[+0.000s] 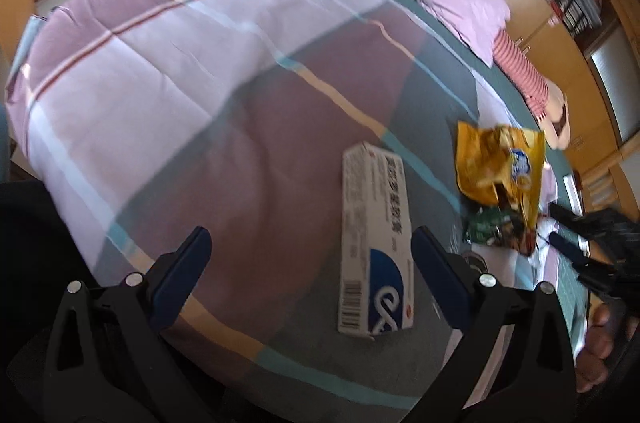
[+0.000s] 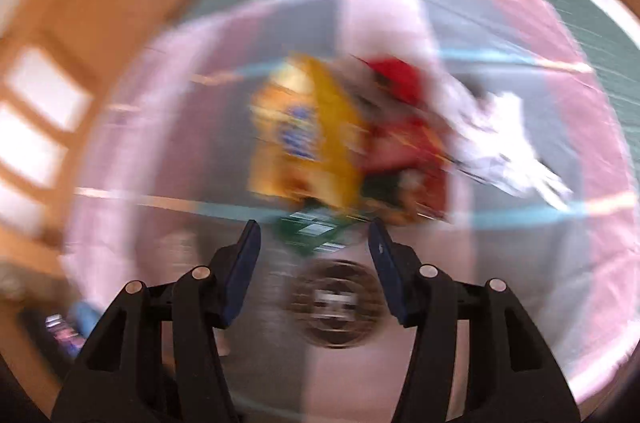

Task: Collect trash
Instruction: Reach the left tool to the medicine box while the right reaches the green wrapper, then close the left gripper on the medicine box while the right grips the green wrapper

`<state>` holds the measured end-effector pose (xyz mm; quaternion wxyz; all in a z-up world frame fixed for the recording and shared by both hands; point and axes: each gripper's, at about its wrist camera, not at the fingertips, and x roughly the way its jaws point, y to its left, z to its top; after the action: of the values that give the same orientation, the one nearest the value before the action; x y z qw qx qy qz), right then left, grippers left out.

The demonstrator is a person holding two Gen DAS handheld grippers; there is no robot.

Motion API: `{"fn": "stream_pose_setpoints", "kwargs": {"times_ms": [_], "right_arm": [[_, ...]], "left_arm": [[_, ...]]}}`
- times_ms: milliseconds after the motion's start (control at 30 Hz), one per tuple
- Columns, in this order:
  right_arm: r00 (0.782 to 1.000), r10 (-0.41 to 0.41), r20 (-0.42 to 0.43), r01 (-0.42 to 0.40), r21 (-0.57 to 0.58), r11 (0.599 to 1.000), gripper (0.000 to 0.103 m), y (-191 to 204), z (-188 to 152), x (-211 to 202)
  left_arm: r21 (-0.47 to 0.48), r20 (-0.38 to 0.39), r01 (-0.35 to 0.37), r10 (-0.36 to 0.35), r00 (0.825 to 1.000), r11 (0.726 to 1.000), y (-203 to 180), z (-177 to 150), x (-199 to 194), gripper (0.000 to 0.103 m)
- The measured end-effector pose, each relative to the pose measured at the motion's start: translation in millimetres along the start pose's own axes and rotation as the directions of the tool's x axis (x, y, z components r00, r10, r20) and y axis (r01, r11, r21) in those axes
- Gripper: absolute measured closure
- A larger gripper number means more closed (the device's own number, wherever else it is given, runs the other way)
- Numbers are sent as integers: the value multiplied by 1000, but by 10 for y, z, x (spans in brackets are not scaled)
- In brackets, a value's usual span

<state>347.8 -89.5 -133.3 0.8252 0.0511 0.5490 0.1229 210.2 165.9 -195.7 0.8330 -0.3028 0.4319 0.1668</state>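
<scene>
On the bed (image 1: 168,63), trash lies loose: a white box (image 1: 370,243) sits between my left gripper's (image 1: 312,255) wide-spread, empty jaws, and a yellow bag (image 1: 500,163) with green and red wrappers lies just right of it. My right gripper (image 2: 314,247) hangs above that heap, jaws apart, nothing between them. I judge the collecting barely begun; I see no bin.
</scene>
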Motion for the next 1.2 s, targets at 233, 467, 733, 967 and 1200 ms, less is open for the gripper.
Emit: {"fn": "stream_pose_setpoints", "kwargs": {"times_ms": [233,467,733,967,1200], "right_arm": [[1000,4,12,-8,370,929,47,-502,-149,423],[998,12,66,-35,359,933,85,-535,-101,638],[999,18,28,-24,222,975,93,-376,-247,389],[1000,6,8,-7,84,996,93,-425,-521,-51],[999,21,39,-23,51,998,93,-485,-780,-322]], "left_arm": [[47,-53,10,-7,999,999,-105,-53,122,4],[82,-72,11,-5,997,997,-216,-61,192,4],[54,-74,17,-13,997,998,-185,-41,191,4],[53,-73,24,-20,997,998,-149,-62,159,4],[66,-67,23,-18,998,998,-161,-90,139,4]]}}
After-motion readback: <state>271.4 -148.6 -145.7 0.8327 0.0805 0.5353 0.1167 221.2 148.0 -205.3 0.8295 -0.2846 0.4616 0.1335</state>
